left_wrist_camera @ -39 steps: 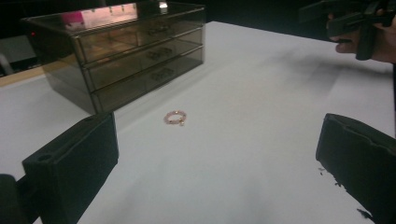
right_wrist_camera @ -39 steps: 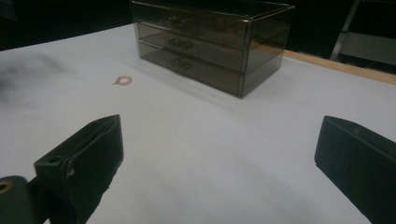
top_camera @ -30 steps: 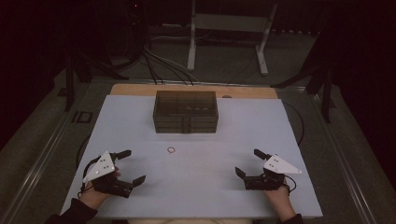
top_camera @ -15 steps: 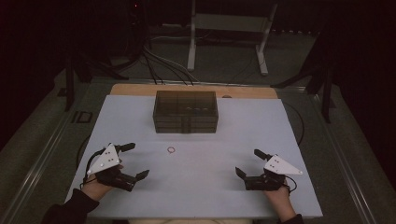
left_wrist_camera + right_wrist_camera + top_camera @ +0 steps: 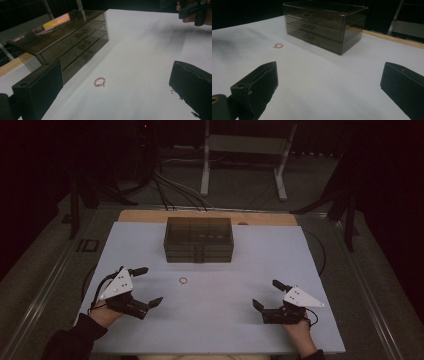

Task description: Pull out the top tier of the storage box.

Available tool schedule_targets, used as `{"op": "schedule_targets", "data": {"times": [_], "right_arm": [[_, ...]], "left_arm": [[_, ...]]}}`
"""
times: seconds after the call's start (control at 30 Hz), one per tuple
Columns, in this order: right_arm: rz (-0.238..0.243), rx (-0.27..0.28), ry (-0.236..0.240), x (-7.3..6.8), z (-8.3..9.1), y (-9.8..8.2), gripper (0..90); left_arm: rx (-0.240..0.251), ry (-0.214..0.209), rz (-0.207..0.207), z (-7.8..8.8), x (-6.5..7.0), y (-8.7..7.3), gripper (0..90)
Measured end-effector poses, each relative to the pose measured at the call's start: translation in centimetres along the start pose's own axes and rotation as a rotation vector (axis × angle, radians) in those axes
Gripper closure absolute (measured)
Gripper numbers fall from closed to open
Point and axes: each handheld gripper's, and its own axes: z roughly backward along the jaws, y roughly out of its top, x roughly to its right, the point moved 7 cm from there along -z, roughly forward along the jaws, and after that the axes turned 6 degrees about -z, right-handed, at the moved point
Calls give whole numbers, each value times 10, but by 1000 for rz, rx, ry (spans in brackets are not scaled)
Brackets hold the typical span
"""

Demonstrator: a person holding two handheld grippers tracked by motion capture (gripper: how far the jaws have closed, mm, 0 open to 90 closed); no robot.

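A small pink beaded ring [image 5: 183,280] lies flat on the white table [image 5: 260,265], in front of a smoky clear box of three drawers [image 5: 199,240], all of them shut. My left gripper [image 5: 150,286] hovers open to the ring's left, jaws wide and pointing at it. Through the left gripper view the ring [image 5: 100,81] sits between and beyond the jaws, the drawer box [image 5: 67,40] behind it. My right gripper [image 5: 266,295] rests open near the front right, nothing between its jaws. Its view has the ring [image 5: 278,45] far left and the box [image 5: 324,25] ahead.
A bare wooden strip [image 5: 150,216] edges the table's far side. Behind it stand a metal stand [image 5: 245,150] and cables [image 5: 170,185] on the dark floor. Wide bare table surface lies between the two grippers.
My left gripper has moved forward and to the right, toward the ring, and risen a little. The right gripper has stayed in place.
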Motion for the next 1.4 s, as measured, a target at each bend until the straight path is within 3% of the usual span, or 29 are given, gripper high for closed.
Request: {"op": "schedule_targets", "data": {"times": [0.2, 0.37, 0.77, 1.4], "right_arm": [[2, -2, 0, 0, 0, 0, 15], [2, -3, 0, -1, 0, 0, 15], [0, -4, 1, -1, 0, 0, 15], [5, -12, -2, -1, 0, -2, 15]], "left_arm": [[-10, 0, -28, -5, -1, 5, 0], [-22, -2, -27, -11, -3, 9, 0], [-64, 6, -92, -30, -4, 18, 0], [-148, 67, -172, -52, -16, 24, 0]]}}
